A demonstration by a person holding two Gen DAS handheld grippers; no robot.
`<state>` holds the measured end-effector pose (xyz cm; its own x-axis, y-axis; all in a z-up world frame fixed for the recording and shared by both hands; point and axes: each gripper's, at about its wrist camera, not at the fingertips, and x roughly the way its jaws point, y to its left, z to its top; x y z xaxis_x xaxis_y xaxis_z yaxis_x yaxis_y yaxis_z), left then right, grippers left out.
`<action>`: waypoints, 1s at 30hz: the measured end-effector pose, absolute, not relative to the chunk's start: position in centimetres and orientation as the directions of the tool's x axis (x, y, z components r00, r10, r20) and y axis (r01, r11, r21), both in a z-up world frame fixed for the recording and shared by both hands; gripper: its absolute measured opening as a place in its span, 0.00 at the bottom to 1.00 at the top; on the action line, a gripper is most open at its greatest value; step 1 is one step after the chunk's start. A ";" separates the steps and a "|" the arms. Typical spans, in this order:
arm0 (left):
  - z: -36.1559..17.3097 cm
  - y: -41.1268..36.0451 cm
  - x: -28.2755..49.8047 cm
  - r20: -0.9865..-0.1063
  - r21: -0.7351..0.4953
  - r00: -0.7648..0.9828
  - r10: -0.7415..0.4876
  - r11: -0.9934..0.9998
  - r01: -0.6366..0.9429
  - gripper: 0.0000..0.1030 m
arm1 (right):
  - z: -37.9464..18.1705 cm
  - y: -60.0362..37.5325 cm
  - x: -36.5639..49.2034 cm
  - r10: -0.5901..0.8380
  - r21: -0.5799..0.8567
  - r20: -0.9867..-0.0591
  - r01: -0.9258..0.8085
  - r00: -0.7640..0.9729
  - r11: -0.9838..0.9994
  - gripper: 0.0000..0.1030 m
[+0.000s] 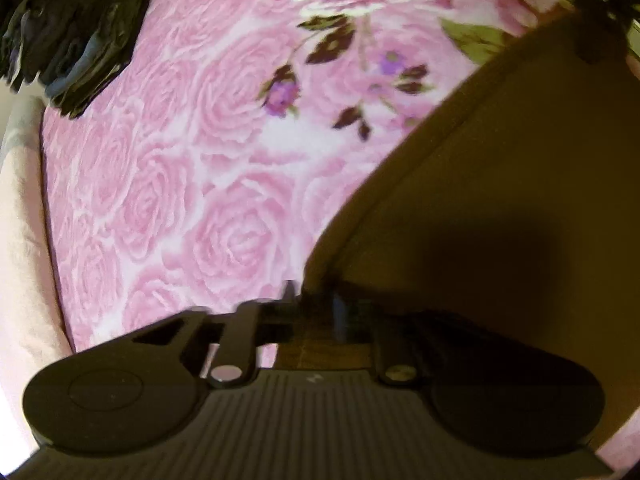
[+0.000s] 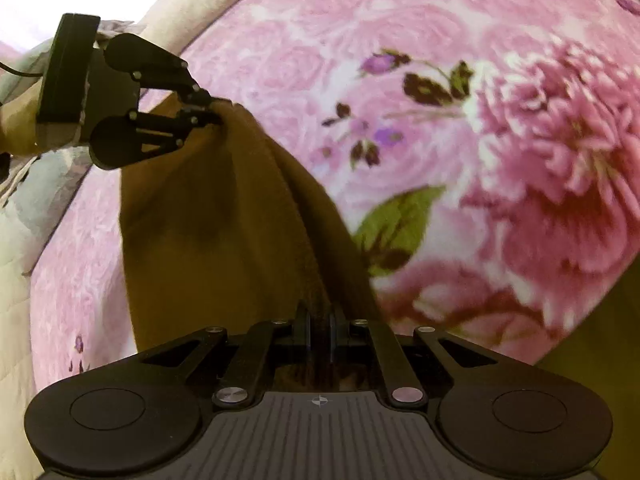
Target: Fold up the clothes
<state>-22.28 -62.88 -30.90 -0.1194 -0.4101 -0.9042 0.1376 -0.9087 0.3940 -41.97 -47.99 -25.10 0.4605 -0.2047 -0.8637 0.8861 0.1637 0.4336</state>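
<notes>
Cloth (image 2: 224, 240), mustard brown, hangs stretched between both grippers above the pink floral bed (image 2: 400, 80): left gripper (image 2: 212, 110) and right gripper (image 2: 320, 336) each pinch an edge between pressed-together fingers.

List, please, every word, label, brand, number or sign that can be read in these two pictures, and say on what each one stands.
No readable text: no word, brand or number shows in either view.
Small crosshair mark, no letters: on the ribbed body of the right gripper.
Small pale mark, too blurred to read: on the body of the left gripper.
Brown garment, floral bedspread, dark clothes pile: no label in view.
</notes>
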 end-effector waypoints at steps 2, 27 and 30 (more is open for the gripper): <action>-29.7 -63.6 -21.4 -0.907 0.364 -0.137 -0.398 -0.905 0.222 0.34 | -25.0 -48.0 -42.2 -0.215 0.420 -0.873 0.899 0.437 0.121 0.07; -28.0 -55.6 -8.0 -0.897 0.236 -0.076 -0.436 -0.617 0.751 0.33 | -25.4 -50.0 -39.5 -0.317 0.281 -0.892 0.945 0.322 0.167 0.76; -26.2 -50.6 -9.7 -0.868 0.291 -0.143 -0.476 -0.721 0.629 0.40 | -24.4 -49.9 -39.9 -0.298 0.301 -0.889 0.934 0.348 0.192 0.76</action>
